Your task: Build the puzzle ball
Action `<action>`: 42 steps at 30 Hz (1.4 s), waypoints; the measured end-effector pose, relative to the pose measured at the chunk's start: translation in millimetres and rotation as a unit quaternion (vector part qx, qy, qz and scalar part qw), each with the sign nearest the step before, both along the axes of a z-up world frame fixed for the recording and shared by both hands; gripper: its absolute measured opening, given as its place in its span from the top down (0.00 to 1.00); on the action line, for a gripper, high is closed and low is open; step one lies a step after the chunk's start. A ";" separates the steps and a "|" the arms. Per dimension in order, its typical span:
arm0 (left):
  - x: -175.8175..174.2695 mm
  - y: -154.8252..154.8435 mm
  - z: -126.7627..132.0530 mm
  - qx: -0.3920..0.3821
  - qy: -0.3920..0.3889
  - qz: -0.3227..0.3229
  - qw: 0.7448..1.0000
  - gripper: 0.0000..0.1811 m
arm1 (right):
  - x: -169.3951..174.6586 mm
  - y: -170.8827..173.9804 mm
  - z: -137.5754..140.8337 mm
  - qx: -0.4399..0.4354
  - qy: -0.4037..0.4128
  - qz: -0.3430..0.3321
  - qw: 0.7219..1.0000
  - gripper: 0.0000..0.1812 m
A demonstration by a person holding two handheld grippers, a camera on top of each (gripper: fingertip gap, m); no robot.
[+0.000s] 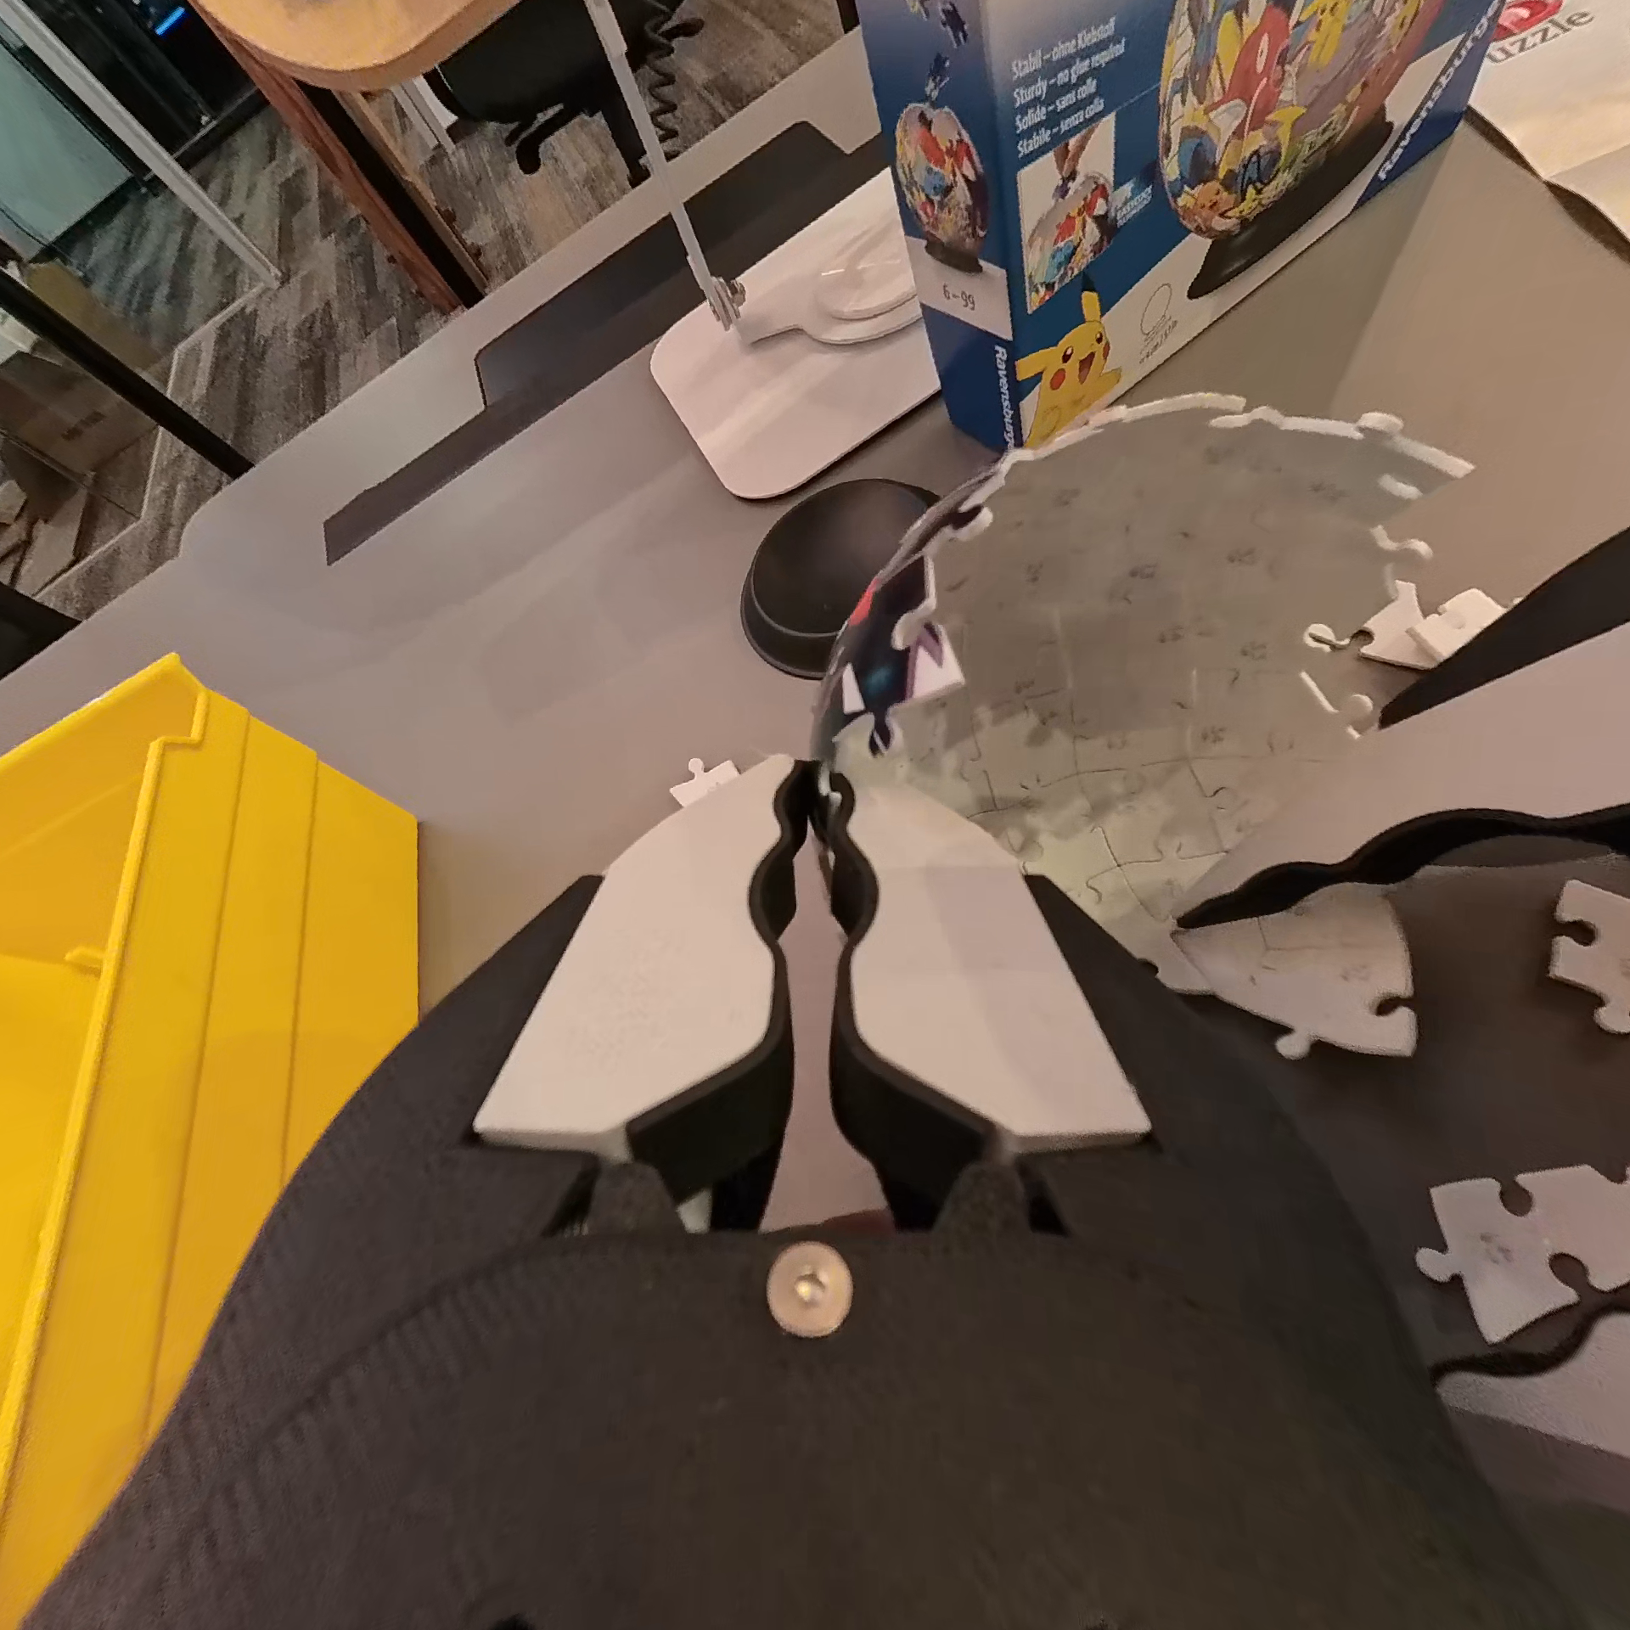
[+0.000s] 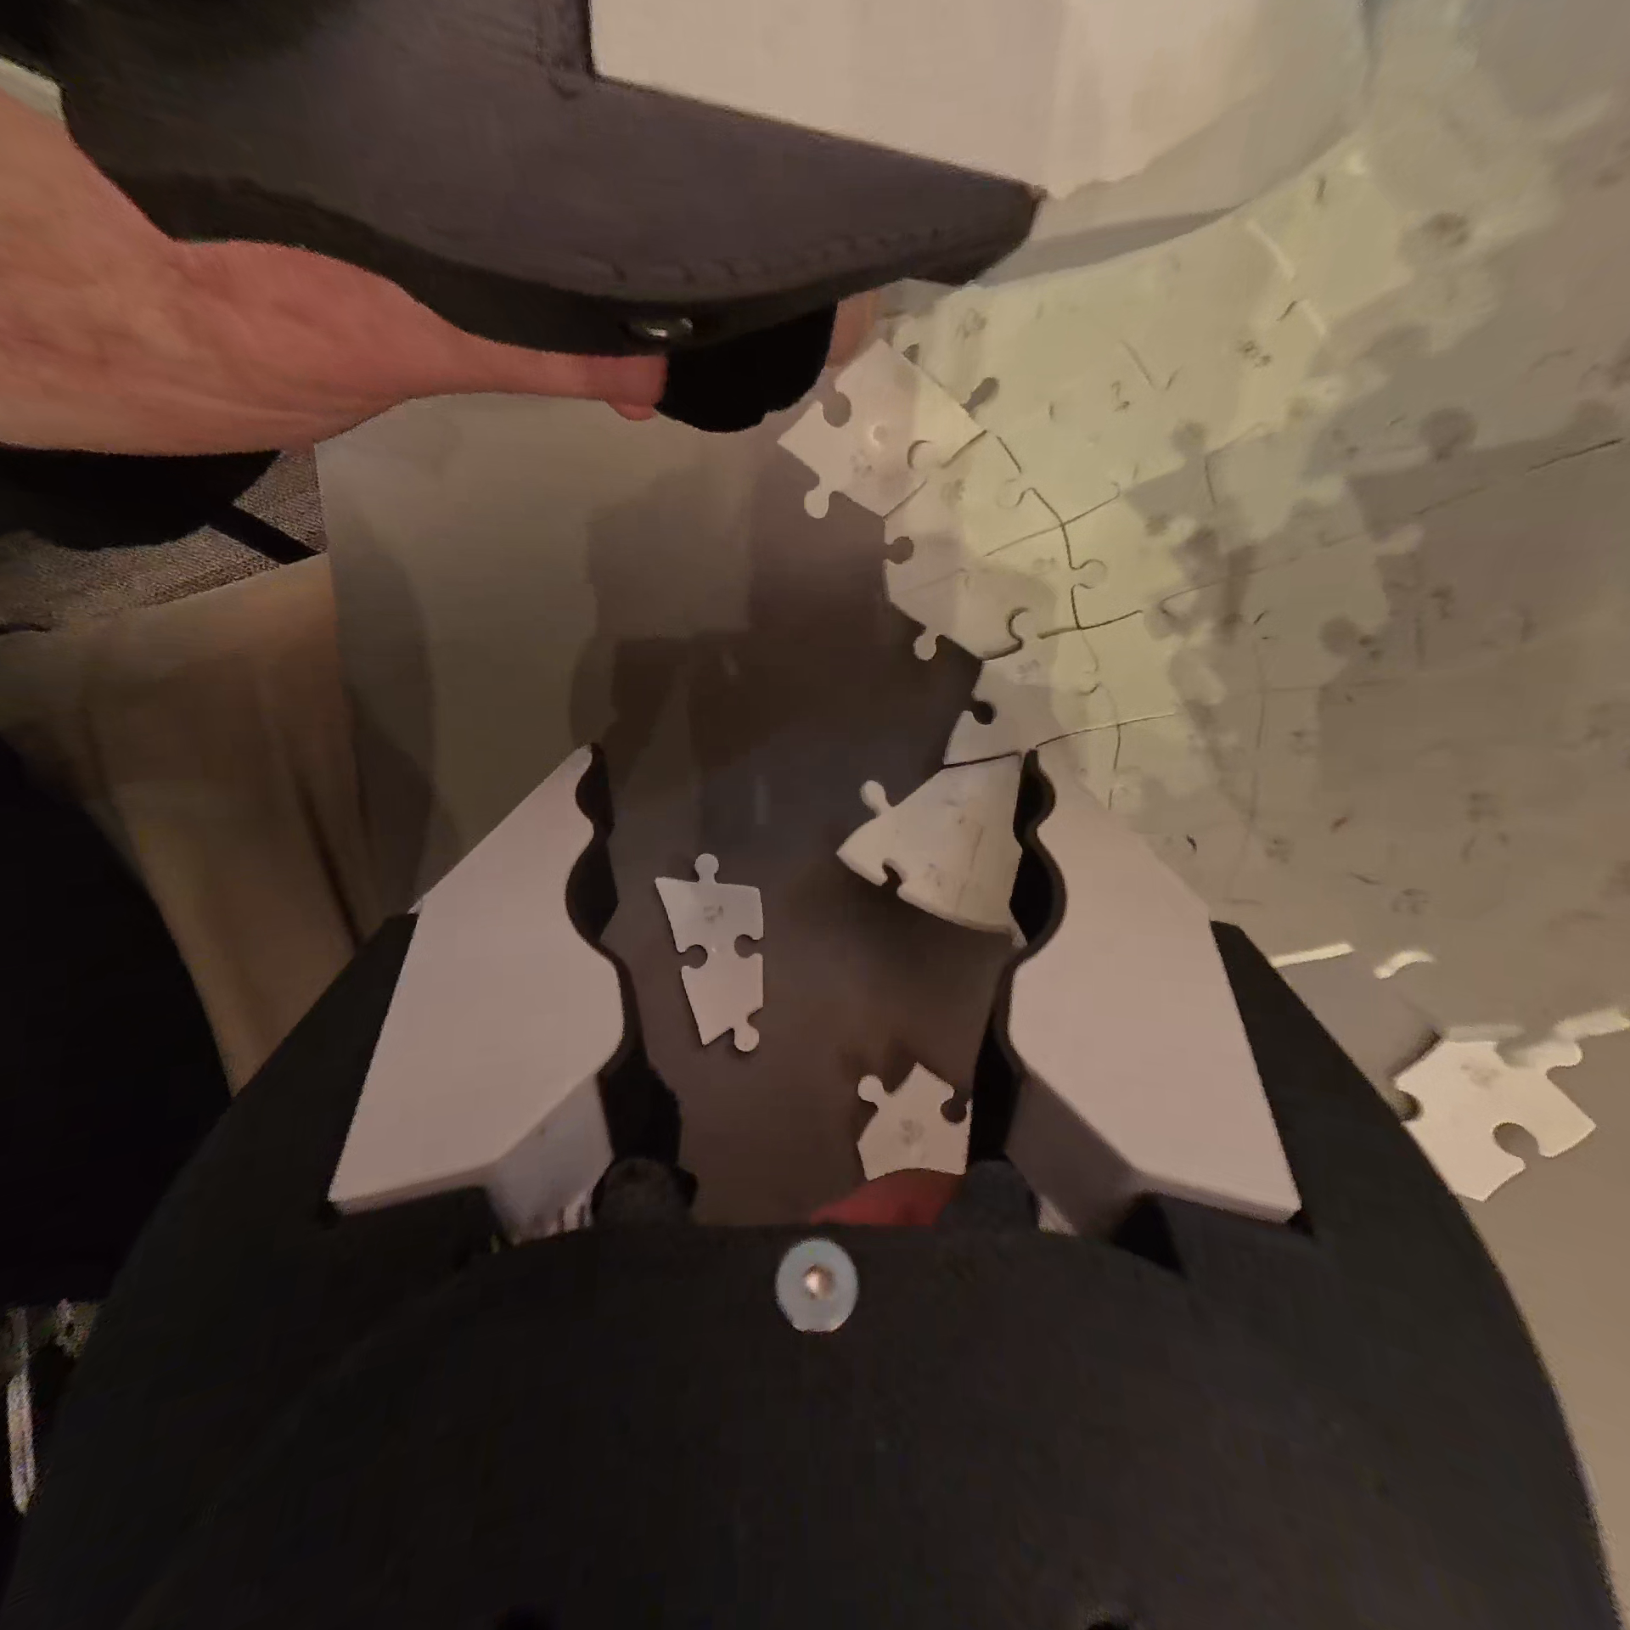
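- Right by the yellow bin on the grey table, the left claw is clamped on the rim of the half-built puzzle ball, holding it up with the grey inside showing.
- Behind the ball: black stand and puzzle box.
- Beside the ball, the right claw is spread wide, gripping nothing.
- Loose pieces lie on the table between its fingers.
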State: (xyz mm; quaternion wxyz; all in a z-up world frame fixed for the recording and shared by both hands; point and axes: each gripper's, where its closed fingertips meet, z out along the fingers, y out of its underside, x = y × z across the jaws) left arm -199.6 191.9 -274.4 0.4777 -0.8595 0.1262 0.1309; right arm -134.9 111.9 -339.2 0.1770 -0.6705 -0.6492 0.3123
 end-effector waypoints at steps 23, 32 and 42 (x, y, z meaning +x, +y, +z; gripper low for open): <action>4.7 3.8 2.4 -0.010 -0.005 -0.005 1.000 0.99 | -2.5 1.5 -5.9 0.006 -0.074 0.004 0.997 0.52; 2.0 0.8 -0.4 -0.035 -0.066 -0.012 0.997 0.97 | -3.3 3.0 -4.9 -0.003 -0.071 -0.003 0.997 0.52; 6.3 -18.1 -2.9 -0.066 -0.182 -0.041 0.980 0.78 | -4.5 2.0 -4.0 -0.010 -0.064 -0.011 0.998 0.51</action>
